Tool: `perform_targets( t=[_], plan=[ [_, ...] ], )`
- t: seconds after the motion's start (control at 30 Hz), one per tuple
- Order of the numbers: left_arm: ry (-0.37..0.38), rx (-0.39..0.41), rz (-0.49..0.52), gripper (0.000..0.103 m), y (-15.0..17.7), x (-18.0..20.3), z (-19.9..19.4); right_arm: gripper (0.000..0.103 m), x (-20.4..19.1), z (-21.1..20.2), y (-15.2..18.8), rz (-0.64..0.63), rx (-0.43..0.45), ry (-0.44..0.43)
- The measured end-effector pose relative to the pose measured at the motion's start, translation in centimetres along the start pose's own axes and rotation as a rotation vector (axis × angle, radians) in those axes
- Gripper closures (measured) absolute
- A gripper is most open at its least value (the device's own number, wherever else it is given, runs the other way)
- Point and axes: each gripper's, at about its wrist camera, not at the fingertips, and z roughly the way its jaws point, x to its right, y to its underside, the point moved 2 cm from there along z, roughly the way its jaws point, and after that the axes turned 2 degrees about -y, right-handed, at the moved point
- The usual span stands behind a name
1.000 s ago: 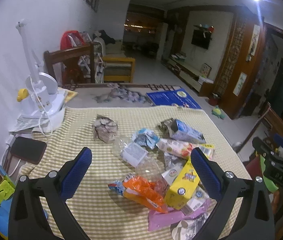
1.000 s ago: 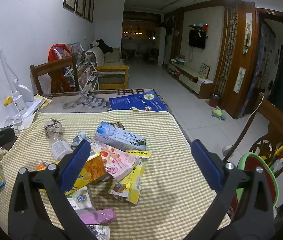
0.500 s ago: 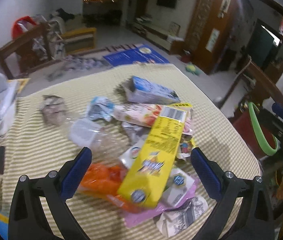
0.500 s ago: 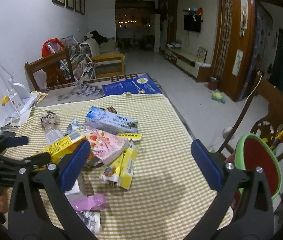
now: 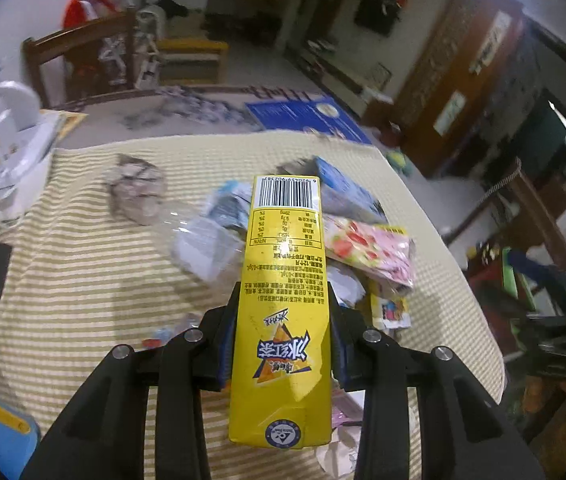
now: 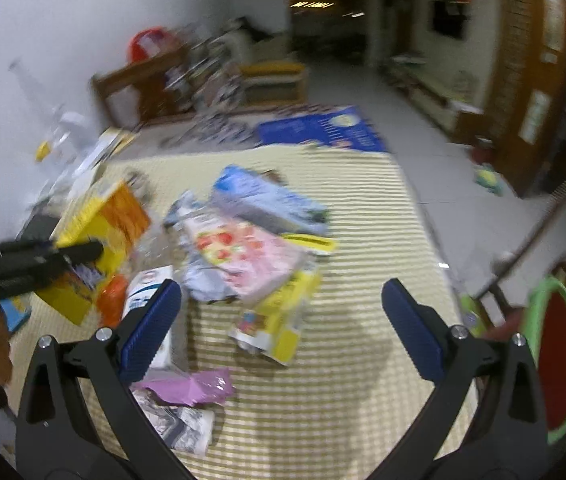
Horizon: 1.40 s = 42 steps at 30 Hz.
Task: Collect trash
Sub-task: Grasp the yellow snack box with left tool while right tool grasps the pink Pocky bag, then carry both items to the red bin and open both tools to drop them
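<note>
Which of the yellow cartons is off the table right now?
The tall yellow carton with the barcode, clamped in the left gripper. The smaller yellow carton lies on the checked tablecloth before the open right gripper.

The carton (image 5: 283,312) is yellow with a black-and-white barcode and orange-and-blue logo. The desk cloth (image 5: 83,280) is checked yellow and white. One wrapper (image 6: 251,256) is pink with red strawberries; a box (image 6: 267,200) is blue. The bin (image 6: 563,356) is red, rimmed green.
</note>
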Motion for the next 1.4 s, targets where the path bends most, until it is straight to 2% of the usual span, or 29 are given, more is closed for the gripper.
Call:
perform_targets(
  t=[0.17,0.3,0.47,0.5,0.57,0.63,0.77,1.07,1.23,1.4],
  plan=[
    [-0.007,0.041,-0.012,0.069,-0.5,-0.9,-1.2,0.004,-0.2,7.1,-3.2,-0.013,-0.180,-0.190],
    [0.001,0.049,-0.025,0.069,-1.0,-1.4,-1.2,0.004,-0.8,11.3,-5.0,-0.076,-0.303,-0.241],
    [0.000,0.038,-0.044,0.069,-1.2,-2.2,-0.3,0.004,-2.8,14.5,-5.2,-0.190,-0.440,-0.306],
    [-0.002,0.033,-0.050,0.069,-1.3,-2.4,0.0,0.005,-3.2,15.0,-5.0,-0.206,-0.461,-0.316],
    [-0.002,0.026,-0.060,0.069,-1.3,-2.6,0.3,0.020,-3.7,15.5,-4.9,-0.244,-0.482,-0.315],
    [-0.008,0.018,-0.067,0.069,-1.2,-2.8,0.7,0.031,-3.8,16.0,-4.8,-0.266,-0.494,-0.313],
    [-0.019,0.013,-0.079,0.069,-1.1,-3.2,0.9,0.033,-3.4,15.1,-4.8,-0.242,-0.463,-0.336],
    [-0.034,0.037,-0.075,0.069,-1.4,-2.6,0.2,0.034,-2.1,7.0,-5.4,-0.096,-0.233,-0.415],
    [-0.023,0.049,-0.051,0.069,-1.5,-0.9,-0.5,0.034,-0.3,3.2,-4.4,0.043,-0.119,-0.417],
    [0.003,0.054,-0.009,0.069,-1.6,2.0,-0.7,0.034,3.2,-0.6,-2.7,0.166,-0.021,-0.358]
  ],
)
